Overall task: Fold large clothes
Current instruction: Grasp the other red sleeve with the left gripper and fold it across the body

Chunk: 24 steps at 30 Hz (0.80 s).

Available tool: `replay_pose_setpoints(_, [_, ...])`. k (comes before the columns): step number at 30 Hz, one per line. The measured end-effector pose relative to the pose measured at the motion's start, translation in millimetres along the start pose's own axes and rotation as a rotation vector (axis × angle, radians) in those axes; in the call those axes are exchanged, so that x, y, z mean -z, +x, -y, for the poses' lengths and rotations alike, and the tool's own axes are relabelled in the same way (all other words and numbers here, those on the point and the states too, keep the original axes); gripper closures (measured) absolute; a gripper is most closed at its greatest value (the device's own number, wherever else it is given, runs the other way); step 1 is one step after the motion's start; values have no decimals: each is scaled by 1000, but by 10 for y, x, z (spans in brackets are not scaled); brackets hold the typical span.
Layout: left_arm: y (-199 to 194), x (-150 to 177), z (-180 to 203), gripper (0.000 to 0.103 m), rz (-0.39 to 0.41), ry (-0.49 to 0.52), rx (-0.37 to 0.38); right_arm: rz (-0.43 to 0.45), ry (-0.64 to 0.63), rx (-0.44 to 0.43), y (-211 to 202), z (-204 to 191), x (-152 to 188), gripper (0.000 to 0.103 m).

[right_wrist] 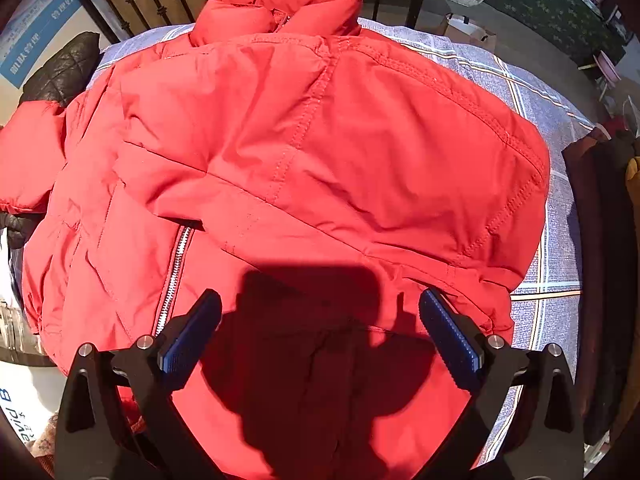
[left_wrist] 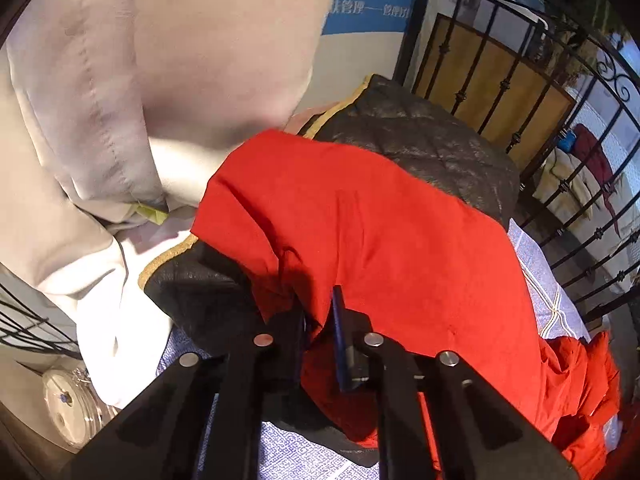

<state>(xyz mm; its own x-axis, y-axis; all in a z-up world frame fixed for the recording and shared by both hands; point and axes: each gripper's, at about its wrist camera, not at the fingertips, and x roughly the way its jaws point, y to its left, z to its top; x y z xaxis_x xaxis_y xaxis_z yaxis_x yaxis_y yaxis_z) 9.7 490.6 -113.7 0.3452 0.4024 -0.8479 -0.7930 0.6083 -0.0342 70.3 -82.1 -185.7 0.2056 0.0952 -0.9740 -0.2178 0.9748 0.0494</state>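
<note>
A red padded jacket (right_wrist: pixel 304 152) lies on a round table with a blue checked cloth (right_wrist: pixel 532 92), collar at the far side, one sleeve folded across its body. My right gripper (right_wrist: pixel 320 316) is open just above the jacket's near hem, blue pads (right_wrist: pixel 448 332) spread wide, holding nothing. In the left wrist view my left gripper (left_wrist: pixel 318 320) is shut on a fold of the jacket's red sleeve (left_wrist: pixel 360 224), which drapes over a black quilted garment (left_wrist: pixel 420 136).
The black quilted garment with tan trim also shows at the table's left edge (right_wrist: pixel 64 68). A black iron railing (left_wrist: pixel 560 128) stands behind the table. Beige curtains (left_wrist: pixel 140 80) hang at left. Dark clothes (right_wrist: pixel 600 240) lie at right.
</note>
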Motion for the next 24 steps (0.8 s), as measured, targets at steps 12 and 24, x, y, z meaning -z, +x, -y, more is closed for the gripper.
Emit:
replay_pose_setpoints(12, [-1496, 526, 1810, 96, 200, 384, 399, 28, 80, -12, -81, 205, -39, 5])
replay_pose_setpoints(24, [-1488, 2435, 3609, 99, -72, 827, 594, 33, 205, -16, -161, 553, 110, 5])
